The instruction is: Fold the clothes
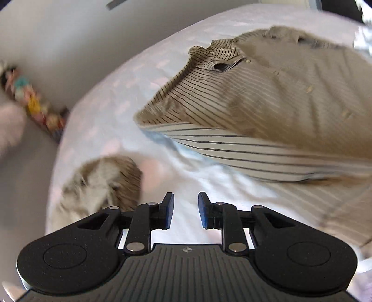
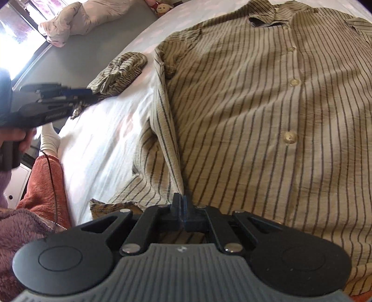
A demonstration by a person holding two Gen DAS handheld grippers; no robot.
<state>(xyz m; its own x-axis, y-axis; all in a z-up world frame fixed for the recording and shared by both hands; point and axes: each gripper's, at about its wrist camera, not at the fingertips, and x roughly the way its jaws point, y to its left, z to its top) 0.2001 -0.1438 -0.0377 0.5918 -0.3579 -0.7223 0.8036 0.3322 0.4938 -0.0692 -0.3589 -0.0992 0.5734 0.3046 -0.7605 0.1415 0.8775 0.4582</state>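
A beige shirt with dark stripes (image 2: 267, 111) lies buttoned and front up on the white bed sheet (image 2: 104, 144); it also fills the upper right of the left wrist view (image 1: 279, 93). My right gripper (image 2: 180, 202) is shut on a raised fold of the shirt's left side edge near the hem. One sleeve end (image 2: 121, 72) lies crumpled on the sheet, apart from the body. My left gripper (image 1: 186, 202) hovers open over bare sheet, with the crumpled sleeve (image 1: 102, 183) just to its left and nothing between its fingers. The right wrist view shows the left gripper (image 2: 88, 93) beside that sleeve.
A pink quilt (image 2: 76, 21) and a small doll (image 2: 162, 8) lie beyond the sheet on a grey surface (image 2: 93, 46). A colourful strip of objects (image 1: 34, 104) lies along the bed's edge. A person's orange fleece leg (image 2: 44, 185) and white sock (image 2: 50, 137) are beside the bed.
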